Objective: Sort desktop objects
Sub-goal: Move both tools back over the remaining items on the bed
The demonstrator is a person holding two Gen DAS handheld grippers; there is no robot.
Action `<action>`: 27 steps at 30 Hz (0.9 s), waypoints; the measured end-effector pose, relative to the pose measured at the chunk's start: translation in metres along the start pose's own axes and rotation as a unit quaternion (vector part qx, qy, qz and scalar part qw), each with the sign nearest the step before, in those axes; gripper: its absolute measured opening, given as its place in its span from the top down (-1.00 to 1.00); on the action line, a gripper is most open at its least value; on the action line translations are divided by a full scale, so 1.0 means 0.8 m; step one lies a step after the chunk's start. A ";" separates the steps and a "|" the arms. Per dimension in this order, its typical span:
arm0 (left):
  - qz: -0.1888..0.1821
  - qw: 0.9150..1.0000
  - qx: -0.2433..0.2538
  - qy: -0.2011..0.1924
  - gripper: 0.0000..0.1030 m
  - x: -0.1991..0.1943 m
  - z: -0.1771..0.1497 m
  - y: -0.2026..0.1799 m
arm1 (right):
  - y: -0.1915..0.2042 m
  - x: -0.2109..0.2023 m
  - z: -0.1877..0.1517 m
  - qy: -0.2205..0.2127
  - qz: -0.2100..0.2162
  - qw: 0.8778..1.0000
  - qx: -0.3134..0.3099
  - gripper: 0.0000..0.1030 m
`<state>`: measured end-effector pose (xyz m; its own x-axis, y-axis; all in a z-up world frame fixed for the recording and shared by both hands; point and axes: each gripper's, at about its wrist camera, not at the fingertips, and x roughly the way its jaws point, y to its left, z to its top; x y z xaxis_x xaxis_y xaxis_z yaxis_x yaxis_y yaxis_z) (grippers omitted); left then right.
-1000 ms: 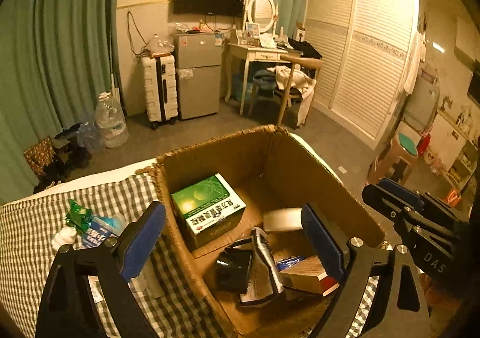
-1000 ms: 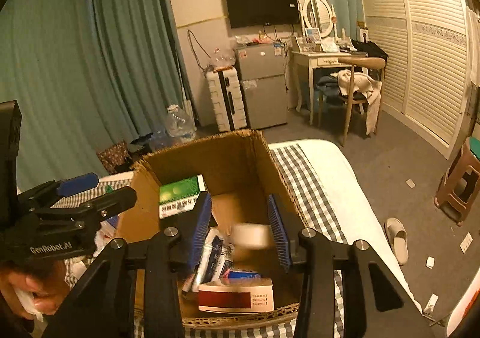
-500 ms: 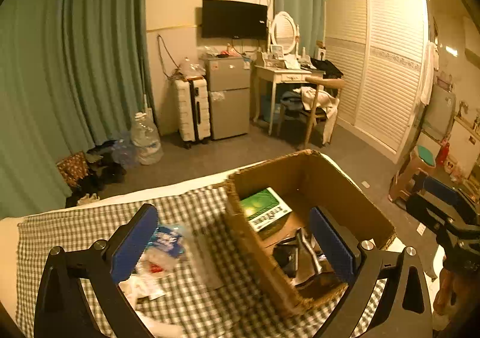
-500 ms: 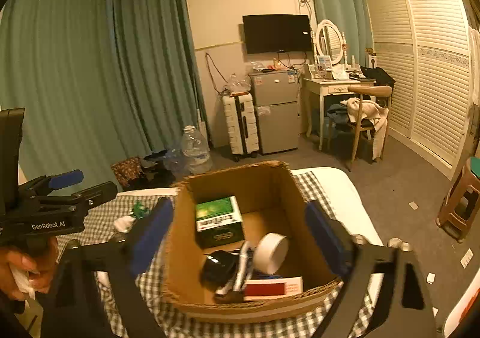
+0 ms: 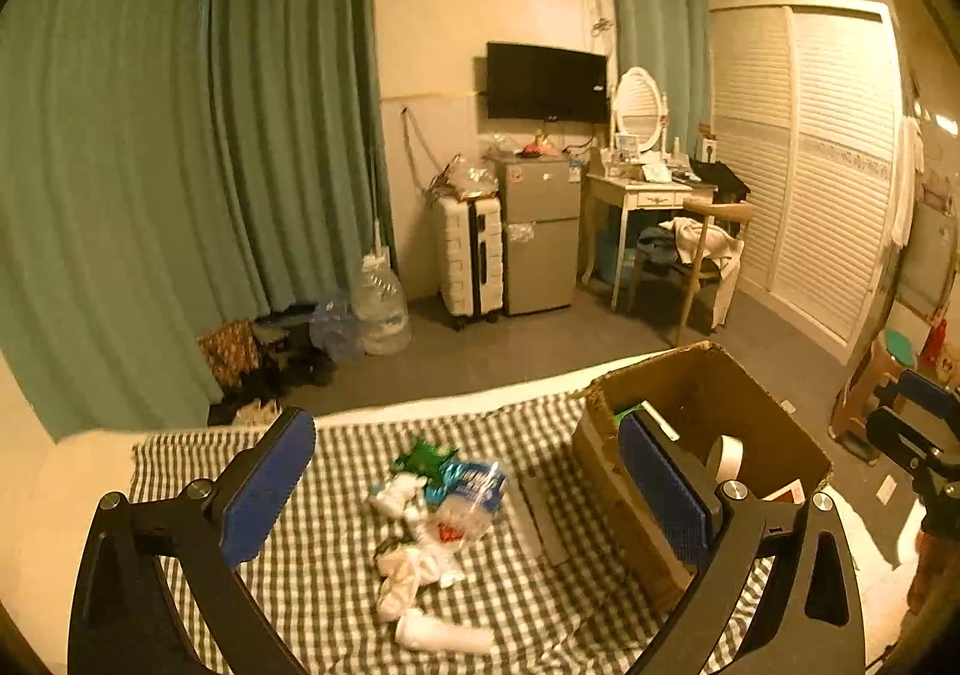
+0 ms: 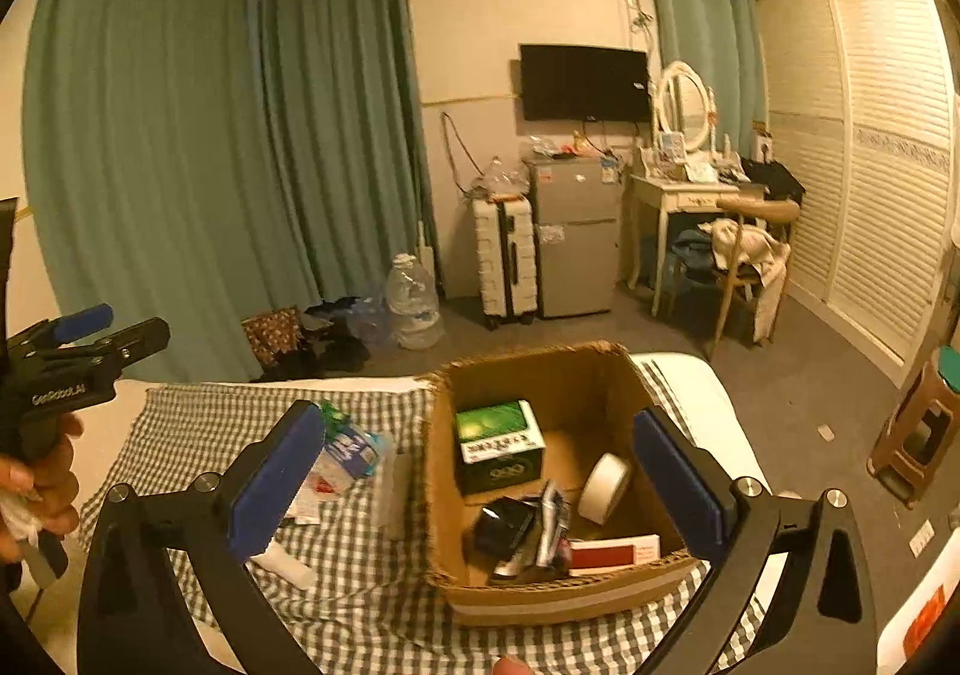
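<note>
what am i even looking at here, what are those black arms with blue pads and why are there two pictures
No robot here: a person holds a hand tool in each hand, each with two blue-padded fingers and a fisheye camera looking along them. One picture comes from the left gripper, the other from the right gripper. Both are open and hold nothing. Below lies a checked cloth with a pile of small packets and wrappers. Beside it stands a cardboard box already holding a green box, a tape roll and other bits.
</note>
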<state>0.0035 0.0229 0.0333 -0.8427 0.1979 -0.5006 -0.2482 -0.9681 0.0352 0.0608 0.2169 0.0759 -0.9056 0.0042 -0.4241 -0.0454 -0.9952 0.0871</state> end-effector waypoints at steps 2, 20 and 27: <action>-0.003 1.000 -0.009 0.005 -1.00 -0.006 -0.006 0.022 | 0.014 0.004 -0.002 0.005 0.008 1.000 -0.009 -0.99; 0.045 0.999 -0.019 0.008 -1.00 0.030 -0.072 0.119 | 0.107 0.063 -0.021 0.021 0.068 0.997 -0.038 -0.98; 0.039 0.998 -0.021 0.042 -1.00 0.097 -0.120 0.131 | 0.146 0.117 -0.059 0.066 0.093 0.990 -0.084 -0.34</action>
<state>-0.0425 -0.0781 -0.0849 -0.8149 0.1107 -0.5690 -0.1621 -0.9860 0.0404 -0.0094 0.0962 0.0038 -0.8278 -0.1830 -0.5303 0.1983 -0.9797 0.0286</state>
